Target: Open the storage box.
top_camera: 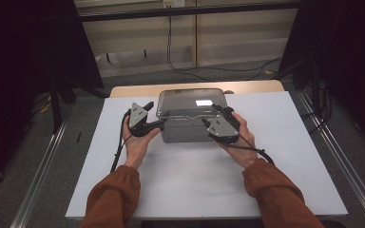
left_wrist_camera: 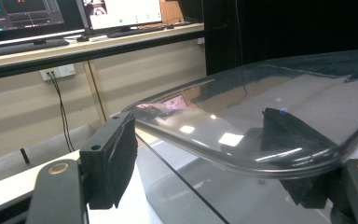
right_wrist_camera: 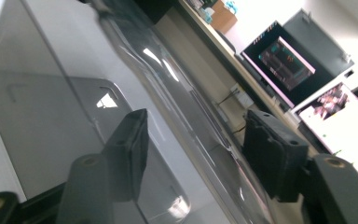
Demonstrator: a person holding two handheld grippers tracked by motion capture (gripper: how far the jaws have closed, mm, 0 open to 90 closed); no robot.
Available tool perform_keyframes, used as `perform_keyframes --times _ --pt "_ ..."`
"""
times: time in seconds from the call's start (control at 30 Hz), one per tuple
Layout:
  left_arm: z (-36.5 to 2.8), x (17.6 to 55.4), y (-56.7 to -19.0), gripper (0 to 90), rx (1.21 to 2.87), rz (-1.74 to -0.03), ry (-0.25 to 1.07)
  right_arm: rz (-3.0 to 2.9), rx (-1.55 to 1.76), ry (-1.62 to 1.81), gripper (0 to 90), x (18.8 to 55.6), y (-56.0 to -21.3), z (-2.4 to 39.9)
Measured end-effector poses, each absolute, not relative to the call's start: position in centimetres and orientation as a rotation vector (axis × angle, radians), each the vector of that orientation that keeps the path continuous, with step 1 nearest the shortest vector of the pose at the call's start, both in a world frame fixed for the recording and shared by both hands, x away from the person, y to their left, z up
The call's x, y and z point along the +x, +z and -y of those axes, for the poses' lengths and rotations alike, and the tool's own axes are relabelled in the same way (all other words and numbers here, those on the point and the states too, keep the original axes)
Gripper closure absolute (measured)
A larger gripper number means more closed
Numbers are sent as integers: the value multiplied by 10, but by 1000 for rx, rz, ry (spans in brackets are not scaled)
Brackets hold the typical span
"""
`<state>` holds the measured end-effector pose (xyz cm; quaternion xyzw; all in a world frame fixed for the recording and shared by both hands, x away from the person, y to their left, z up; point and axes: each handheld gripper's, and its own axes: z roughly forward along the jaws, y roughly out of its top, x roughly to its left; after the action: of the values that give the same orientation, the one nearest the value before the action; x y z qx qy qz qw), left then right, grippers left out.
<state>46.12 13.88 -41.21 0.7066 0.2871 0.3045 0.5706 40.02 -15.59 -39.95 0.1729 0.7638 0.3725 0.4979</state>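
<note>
A clear plastic box [top_camera: 186, 131] with a clear lid [top_camera: 190, 100] stands at the back middle of the white table [top_camera: 171, 183]. My left gripper [top_camera: 156, 115] is at the box's front left corner. In the left gripper view its jaws [left_wrist_camera: 200, 135] stand apart around the lid's corner [left_wrist_camera: 223, 140]: one pad [left_wrist_camera: 117, 158] is outside, and the other shows through the plastic, under the lid. My right gripper [top_camera: 211, 116] is at the front right corner. In the right gripper view the lid's rim [right_wrist_camera: 186, 112] runs between its open pads [right_wrist_camera: 272, 156] with gaps on both sides.
The person's forearms in rust sleeves [top_camera: 114, 197] reach in from the front edge. A cable trails from each gripper across the table. Beyond the table are a wall, hanging cables [top_camera: 168, 42] and a bench with monitors [left_wrist_camera: 121, 11].
</note>
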Motion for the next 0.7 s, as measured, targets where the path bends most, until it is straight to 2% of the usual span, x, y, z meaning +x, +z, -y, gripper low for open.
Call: perform_keyframes --times 0.23,0.7 --pt "-139 461 -411 265 1665 -671 716 -1844 597 1045 348 414 -404 179" --pt "-139 463 -406 277 1656 -661 720 -1818 710 1215 350 427 -403 202"
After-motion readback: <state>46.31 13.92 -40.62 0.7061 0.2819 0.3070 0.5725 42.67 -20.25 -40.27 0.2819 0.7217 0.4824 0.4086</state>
